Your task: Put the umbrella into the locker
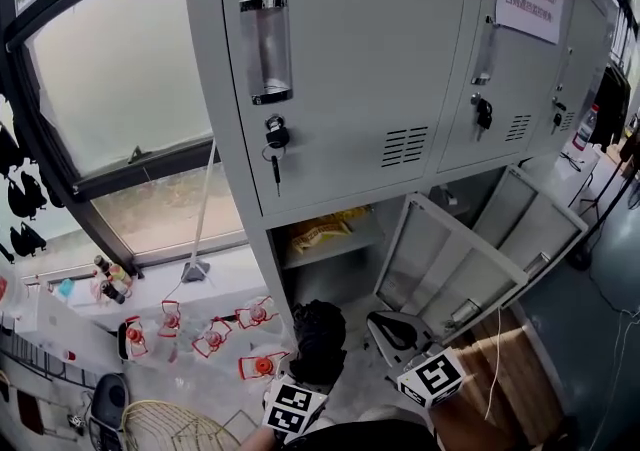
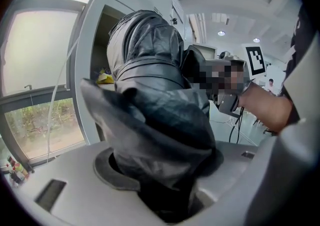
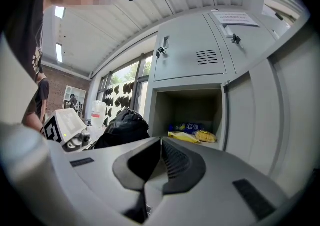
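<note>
The left gripper (image 2: 165,166) and right gripper (image 3: 160,145) are grey with black-and-white marker cubes (image 1: 293,409).

In left hand-held gripper (image 1: 312,371): folded black fabric umbrella (image 1: 318,334), before open lower compartment of grey metal locker (image 1: 350,59). Inside, on shelf: yellow snack packets (image 1: 322,232). Just right of umbrella: right hand-held gripper (image 1: 392,331), before open locker door (image 1: 450,259).

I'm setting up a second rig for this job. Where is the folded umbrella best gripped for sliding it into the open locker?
I'd grip the umbrella across its folded canopy near the rear end, coming from behind, as the left gripper does. The bundle is compact and roughly cylindrical, so the jaws can close on its sides, and its free end leads towards the open compartment.
</note>
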Demonstrator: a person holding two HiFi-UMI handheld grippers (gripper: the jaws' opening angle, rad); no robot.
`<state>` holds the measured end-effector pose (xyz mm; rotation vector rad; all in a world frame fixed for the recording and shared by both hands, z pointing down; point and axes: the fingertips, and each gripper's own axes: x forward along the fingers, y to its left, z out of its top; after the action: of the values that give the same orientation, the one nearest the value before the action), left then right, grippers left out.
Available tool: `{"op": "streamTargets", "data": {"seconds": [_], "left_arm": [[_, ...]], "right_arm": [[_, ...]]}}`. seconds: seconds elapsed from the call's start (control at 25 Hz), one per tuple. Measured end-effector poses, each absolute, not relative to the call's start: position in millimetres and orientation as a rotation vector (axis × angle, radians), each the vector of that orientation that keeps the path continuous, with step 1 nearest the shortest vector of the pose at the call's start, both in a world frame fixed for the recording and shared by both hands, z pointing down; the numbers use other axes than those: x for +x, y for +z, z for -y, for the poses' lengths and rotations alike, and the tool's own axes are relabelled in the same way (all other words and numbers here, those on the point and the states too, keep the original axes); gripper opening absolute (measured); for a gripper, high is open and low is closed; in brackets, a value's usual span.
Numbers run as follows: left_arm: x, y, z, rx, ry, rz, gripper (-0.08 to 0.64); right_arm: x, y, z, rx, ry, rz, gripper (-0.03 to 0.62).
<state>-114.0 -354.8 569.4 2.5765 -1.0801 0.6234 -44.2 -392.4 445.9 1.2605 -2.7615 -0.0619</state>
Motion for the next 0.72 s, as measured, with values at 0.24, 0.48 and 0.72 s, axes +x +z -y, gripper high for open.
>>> {"op": "streamTargets", "data": {"seconds": [0.24, 0.48, 0.72], "left_arm": [[-103.9, 588.6, 369.1, 2.526, 0.602, 1.034, 0.268], [-92.8, 611.3, 383.6, 2.464, 0.619, 1.011, 0.268], [-84.7, 629.3, 402.9, 2.408, 0.643, 1.023, 0.268]], "right_arm": [[-44.3, 444.1, 394.6, 1.268, -0.051, 2.749, 0.032], [-37.7, 444.5, 405.2, 1.254, -0.039, 2.764, 0.032], [-36.6, 445.6, 426.4, 1.175, -0.07, 2.785, 0.032]]}}
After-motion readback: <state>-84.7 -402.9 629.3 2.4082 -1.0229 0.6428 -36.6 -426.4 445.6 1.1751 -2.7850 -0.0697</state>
